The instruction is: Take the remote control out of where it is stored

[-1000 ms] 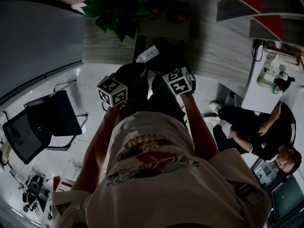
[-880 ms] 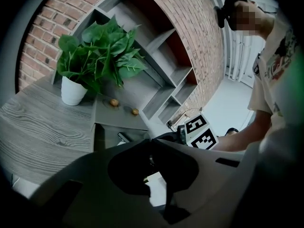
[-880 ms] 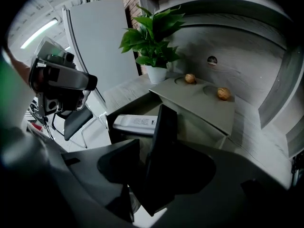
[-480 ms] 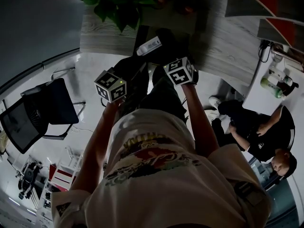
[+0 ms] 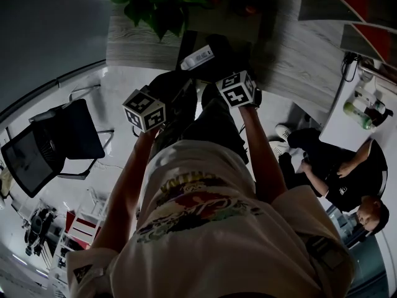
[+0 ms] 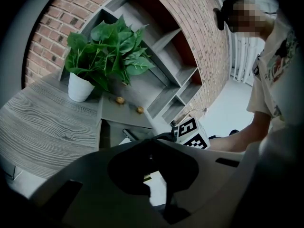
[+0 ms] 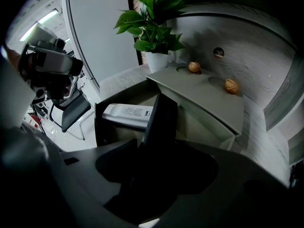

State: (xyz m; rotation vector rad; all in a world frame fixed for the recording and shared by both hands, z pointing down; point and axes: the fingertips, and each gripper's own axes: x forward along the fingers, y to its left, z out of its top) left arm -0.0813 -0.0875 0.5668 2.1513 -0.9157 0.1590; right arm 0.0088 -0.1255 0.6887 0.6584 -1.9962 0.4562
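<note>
I'm holding the right gripper (image 7: pixel 142 127) spread over an open compartment (image 7: pixel 99 123) in the counter (image 7: pixel 268 106). Its jaws have just been opening, and nothing is pinched between them. The remote control (image 7: pixel 124 114) is lying flat in that compartment, at 11 o'clock of the jaws and just beyond them. One end of it is hiding behind the taller jaw, and no pad is pressing on it. The left gripper (image 6: pixel 150 156) is hovering beside, tips pressed together, carrying nothing.

The counter is grey wood grain. At 1 o'clock of the remote control, a grey panel (image 7: pixel 204 101) is carrying two small brown nuts (image 7: pixel 193 67). At 12 o'clock, a potted plant (image 7: pixel 154 37) is standing. In the head view, a black chair (image 5: pixel 62 151) is sitting on the pale floor (image 5: pixel 118 82) at 9 o'clock. A seated person (image 5: pixel 347 176) is at 4 o'clock. In the left gripper view, a brick wall (image 6: pixel 47 30) with grey shelves (image 6: pixel 166 56) is showing behind the plant.
</note>
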